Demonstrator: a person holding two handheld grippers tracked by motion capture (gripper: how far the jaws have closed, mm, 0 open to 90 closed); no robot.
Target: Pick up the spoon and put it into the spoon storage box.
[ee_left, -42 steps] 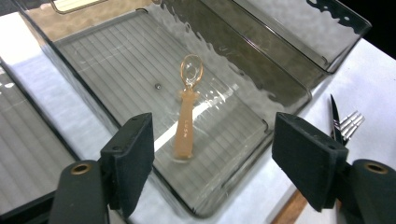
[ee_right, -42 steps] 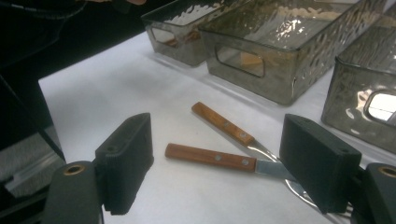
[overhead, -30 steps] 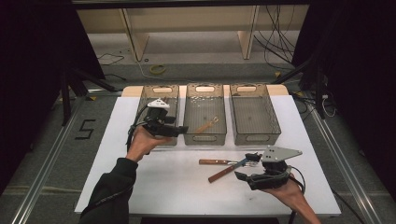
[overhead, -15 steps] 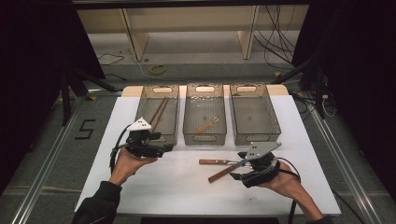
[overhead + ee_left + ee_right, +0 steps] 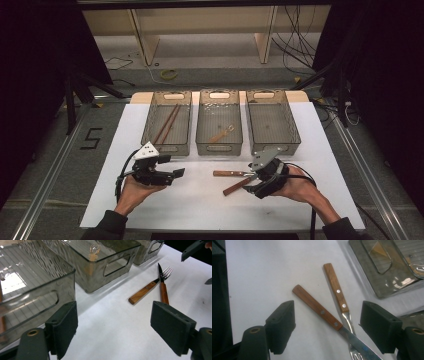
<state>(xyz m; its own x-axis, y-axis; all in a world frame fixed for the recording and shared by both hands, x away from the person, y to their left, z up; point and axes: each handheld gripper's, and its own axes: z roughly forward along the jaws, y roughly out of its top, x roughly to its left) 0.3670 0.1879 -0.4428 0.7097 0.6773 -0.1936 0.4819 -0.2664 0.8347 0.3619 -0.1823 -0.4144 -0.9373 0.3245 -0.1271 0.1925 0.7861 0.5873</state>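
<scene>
A wooden-handled knife [image 5: 235,187] and fork [image 5: 225,173] lie crossed on the white table, front centre. My right gripper [image 5: 251,176] sits low over their metal ends and is open. In the right gripper view the knife [image 5: 317,307] and fork [image 5: 336,288] lie between its jaws [image 5: 327,326], untouched. My left gripper [image 5: 176,173] is open and empty, held left of the cutlery. Its own view [image 5: 113,325] looks toward the knife [image 5: 142,292] and fork [image 5: 163,291].
Three clear bins stand in a row at the back. The left bin [image 5: 150,127] holds chopsticks [image 5: 167,122], the middle bin [image 5: 202,125] a small wooden-handled utensil [image 5: 221,134], the right bin [image 5: 294,125] nothing. The left bin's wall [image 5: 37,300] is close to my left gripper.
My left gripper has drawn back from over the left bin toward the table's front, empty. My right gripper has shifted left, closer over the knife and fork.
</scene>
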